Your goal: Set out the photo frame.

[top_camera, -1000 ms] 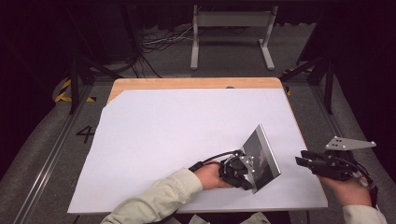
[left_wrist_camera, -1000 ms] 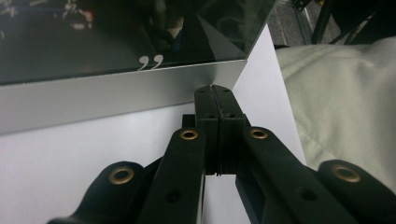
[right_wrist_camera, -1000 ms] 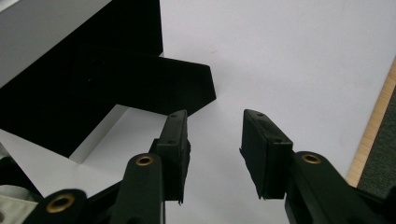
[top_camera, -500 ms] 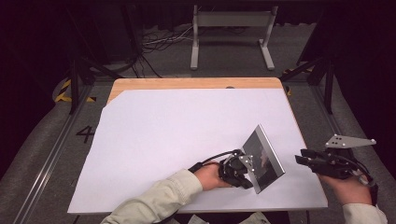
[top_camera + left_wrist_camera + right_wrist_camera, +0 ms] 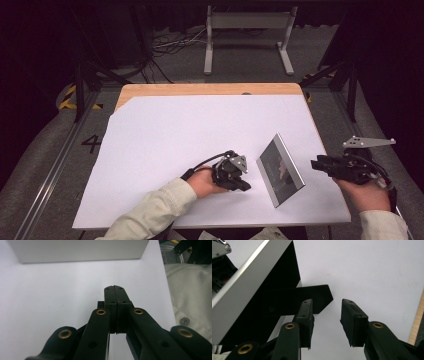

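Picture frame (image 5: 280,170) standing propped on the white sheet (image 5: 200,140) covering the counter (image 5: 200,89), toward the near right part, silver-edged, dark glass face tilted up and leaning back on its black stand. Left hand-held gripper (image 5: 242,184) lying low on the sheet just left of the frame, apart from it, jaws clenched tight together with nothing between them; in the left gripper view, closed pads (image 5: 115,298) pointing at the frame's pale edge (image 5: 80,251) across a stretch of bare sheet, a cream sleeve (image 5: 192,292) off to the right. Left hand (image 5: 202,181) wrapped around the gripper body, sleeve coming in from the bottom edge. Right hand-held gripper (image 5: 320,164) held off the right edge of the counter, near the frame's right side but not touching it, jaws released and standing partly apart, empty. In the right gripper view (image 5: 325,322), frame's silver rim (image 5: 249,277) and black back (image 5: 274,297) close at the left, black stand leg (image 5: 317,296) flat on the sheet reaching just ahead of the left pad, white sheet visible between the pads.
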Available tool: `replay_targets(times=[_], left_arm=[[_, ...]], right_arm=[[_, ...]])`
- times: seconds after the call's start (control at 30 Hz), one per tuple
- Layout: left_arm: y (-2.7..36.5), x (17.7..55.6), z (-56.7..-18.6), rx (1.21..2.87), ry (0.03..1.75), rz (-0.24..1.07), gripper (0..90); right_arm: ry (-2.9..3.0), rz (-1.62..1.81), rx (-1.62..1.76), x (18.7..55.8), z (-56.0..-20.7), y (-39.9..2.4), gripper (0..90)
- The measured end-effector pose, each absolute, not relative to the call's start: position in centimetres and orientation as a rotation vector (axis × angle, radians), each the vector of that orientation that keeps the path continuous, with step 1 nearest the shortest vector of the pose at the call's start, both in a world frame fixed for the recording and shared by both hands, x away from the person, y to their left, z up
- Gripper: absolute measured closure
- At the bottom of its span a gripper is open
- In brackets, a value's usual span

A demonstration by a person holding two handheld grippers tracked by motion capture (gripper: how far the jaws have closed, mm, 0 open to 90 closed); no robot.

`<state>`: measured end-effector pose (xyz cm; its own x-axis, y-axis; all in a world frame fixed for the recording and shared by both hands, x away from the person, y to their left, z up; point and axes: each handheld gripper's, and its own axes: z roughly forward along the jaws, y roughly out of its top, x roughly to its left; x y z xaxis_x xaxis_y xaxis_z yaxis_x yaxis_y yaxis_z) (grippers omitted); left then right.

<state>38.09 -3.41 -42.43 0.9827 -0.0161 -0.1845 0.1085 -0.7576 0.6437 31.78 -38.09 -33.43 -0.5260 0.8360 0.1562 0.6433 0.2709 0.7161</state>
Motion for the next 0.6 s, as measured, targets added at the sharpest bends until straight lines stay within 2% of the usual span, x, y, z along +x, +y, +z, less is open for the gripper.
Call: replay_targets(times=[0.17, 0.6], left_arm=[[-1.4, 38.8, -42.4, 2.423, 0.111, -0.2, 90.0], [2.3, 40.1, -42.0, 2.389, 0.201, -0.141, 90.0]], right_arm=[[2.257, 1.099, 1.428, 32.0, -32.6, -37.3, 58.9], [2.226, 1.054, 1.451, 31.9, -30.6, -36.4, 60.0]])
